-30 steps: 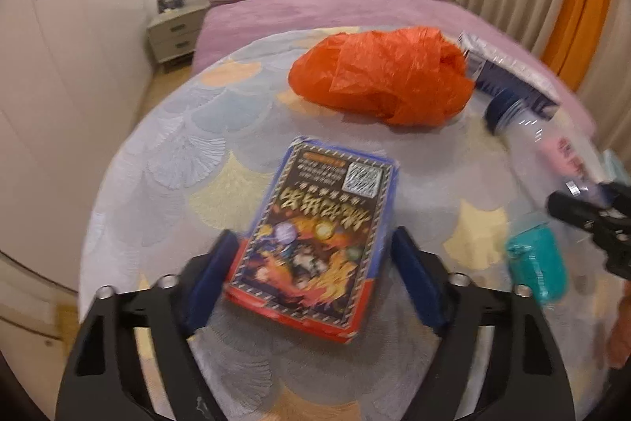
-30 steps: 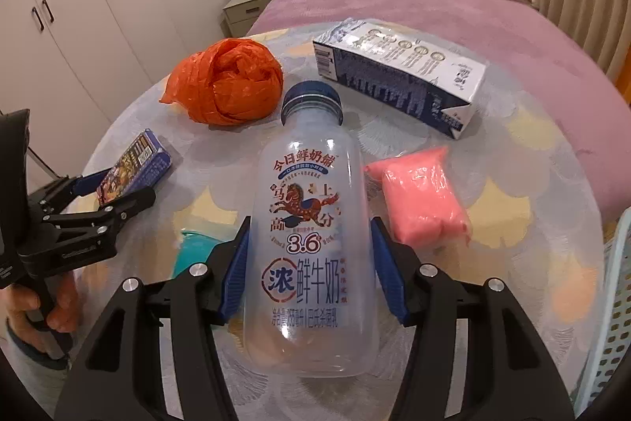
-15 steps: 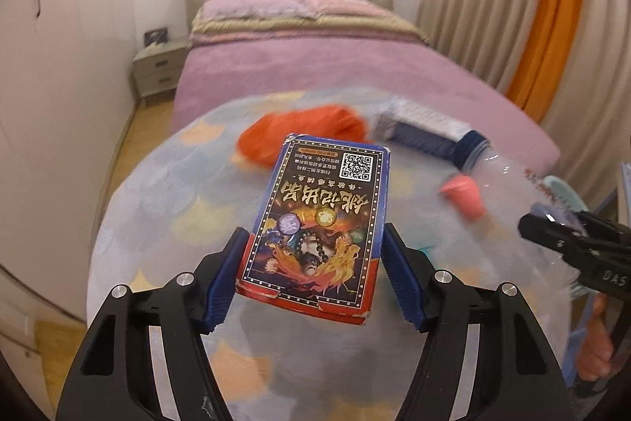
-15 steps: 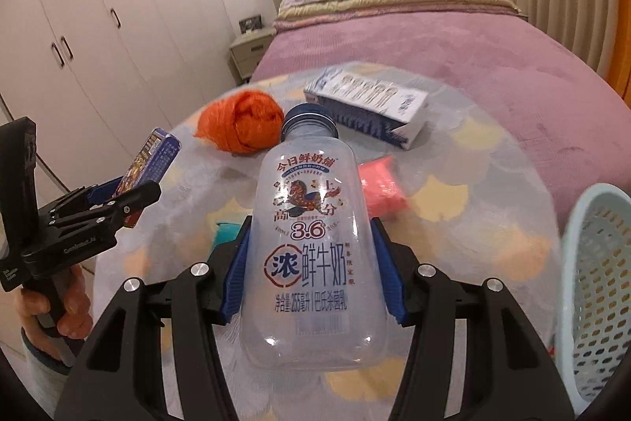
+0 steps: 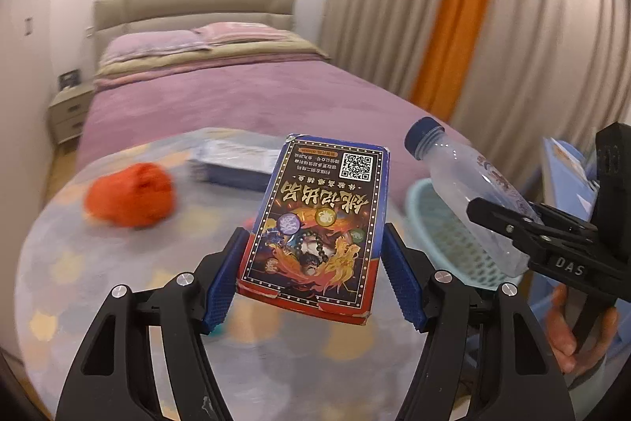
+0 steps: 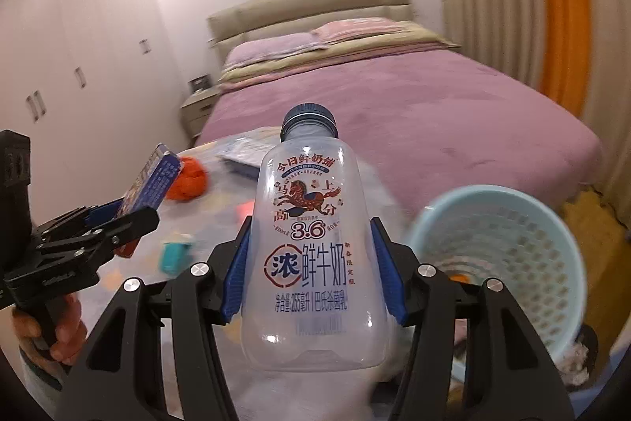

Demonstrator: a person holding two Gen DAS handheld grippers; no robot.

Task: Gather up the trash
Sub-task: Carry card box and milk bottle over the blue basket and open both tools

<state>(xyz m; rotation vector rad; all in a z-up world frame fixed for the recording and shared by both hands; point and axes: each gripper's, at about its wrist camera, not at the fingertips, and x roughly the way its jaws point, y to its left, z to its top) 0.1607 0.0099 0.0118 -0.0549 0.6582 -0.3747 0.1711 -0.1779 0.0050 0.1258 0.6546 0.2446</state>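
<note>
Our left gripper (image 5: 315,279) has its blue pads pressed against the long sides of a printed card box (image 5: 319,223), jaws about half spread, and the box hangs clear above the table (image 5: 98,263). Our right gripper (image 6: 311,271) clamps the lower body of an empty clear milk bottle (image 6: 307,243), blue cap pointing away from us, also lifted off the table. Just beyond the table's right edge stands a pale blue mesh basket (image 6: 512,255), close beside the bottle. Back on the table lie a crumpled orange bag (image 5: 130,194) toward the far left edge, a long blue-and-white carton (image 5: 232,164) near the far edge, and a small teal item (image 6: 175,255) nearer us. A bed (image 5: 236,93) lies beyond the table.
</note>
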